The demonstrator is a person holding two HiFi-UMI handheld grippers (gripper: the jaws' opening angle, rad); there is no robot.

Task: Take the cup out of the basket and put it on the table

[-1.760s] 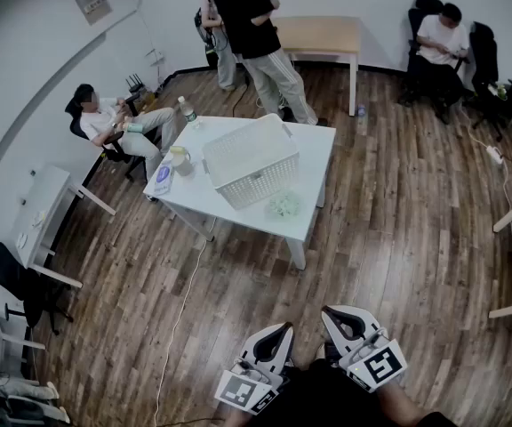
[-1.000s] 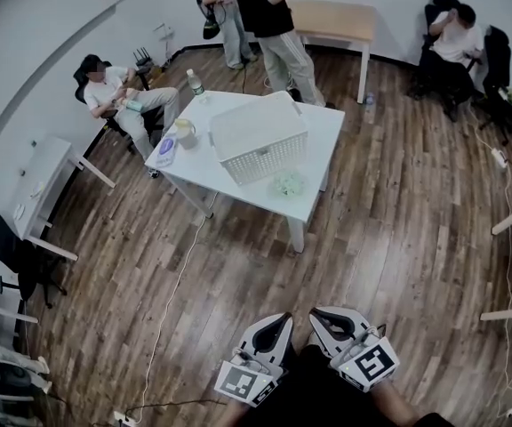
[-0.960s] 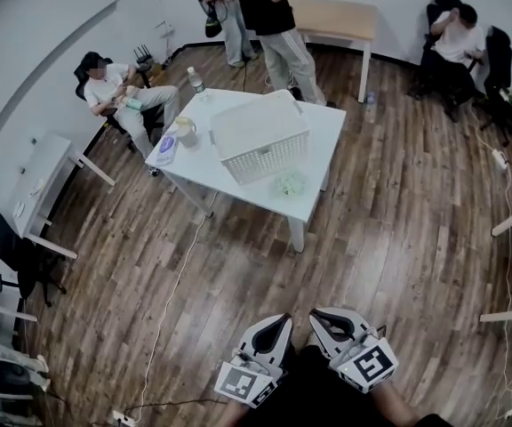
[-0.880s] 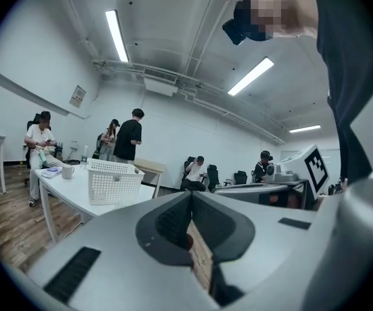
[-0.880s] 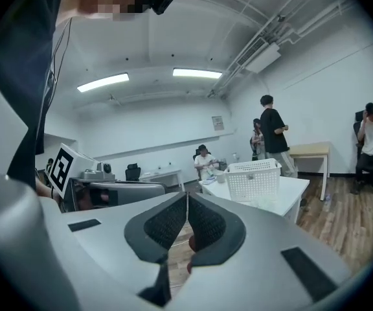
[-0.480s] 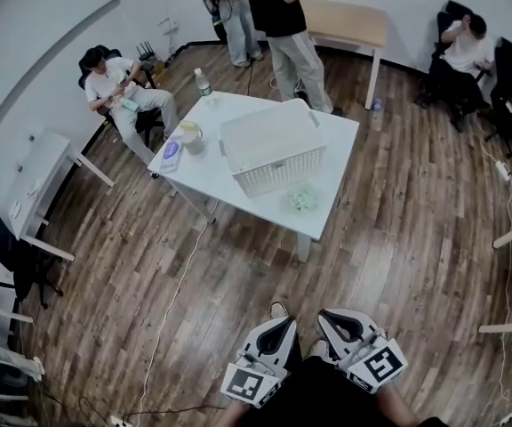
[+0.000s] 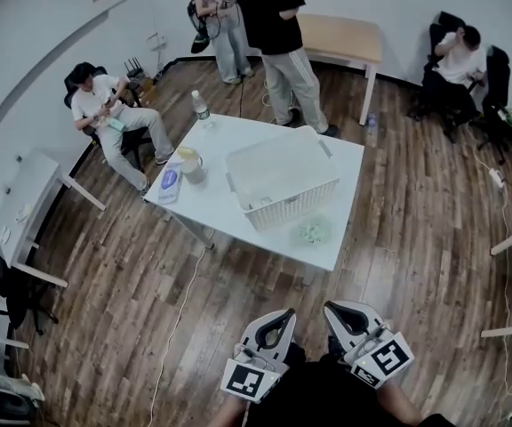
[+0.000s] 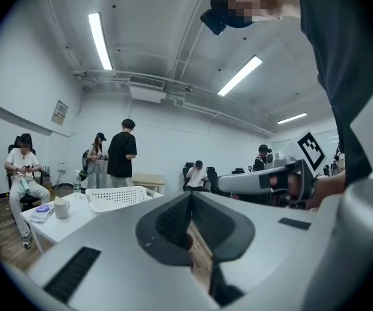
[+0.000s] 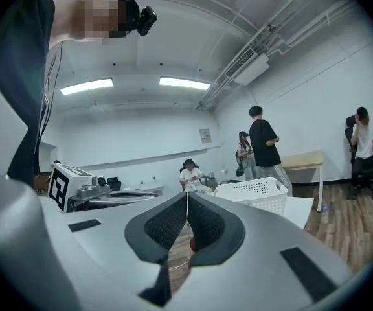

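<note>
Left gripper [image 7: 282,315] and right gripper [image 7: 333,309], each pressed together on nothing, hang level by the body because the worktop [image 7: 212,205] is well ahead. The cup is unseen, presumably down inside the basket [image 7: 296,205] there.

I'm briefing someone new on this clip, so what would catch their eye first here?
A white basket stands on the white table in the middle of the room, two people standing behind it. At the head view's bottom edge, the left hand-held gripper and right hand-held gripper are shut, empty, short of the table.
</note>
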